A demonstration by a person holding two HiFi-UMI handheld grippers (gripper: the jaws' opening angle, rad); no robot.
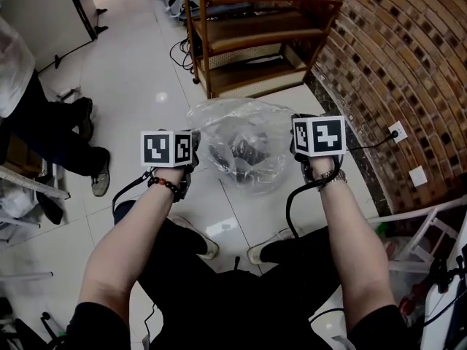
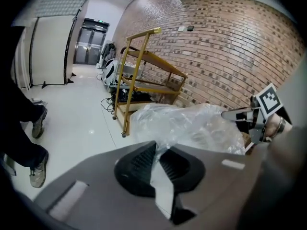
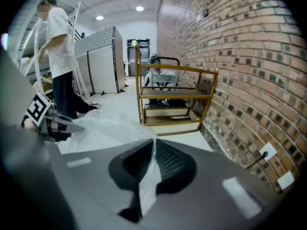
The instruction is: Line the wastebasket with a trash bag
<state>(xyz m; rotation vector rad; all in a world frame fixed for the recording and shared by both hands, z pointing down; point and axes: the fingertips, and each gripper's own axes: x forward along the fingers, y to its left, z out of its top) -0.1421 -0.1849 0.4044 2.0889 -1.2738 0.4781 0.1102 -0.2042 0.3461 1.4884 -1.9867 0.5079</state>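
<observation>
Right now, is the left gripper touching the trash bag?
Touching. The left gripper view shows the left gripper with its jaws closed on a strip of the clear trash bag. The film runs out from between them.

Floor: white tiled floor point(image 1: 139, 64), glossy, with lamp glare.
Right wall: brown brick wall point(image 1: 408, 57) carrying a white socket point(image 1: 398, 131) with a cable plugged in.
Furniture: open wooden shelf rack point(image 1: 255, 35) beside the brick.
Light: round ceiling lamps point(image 3: 139, 8), lit.
</observation>
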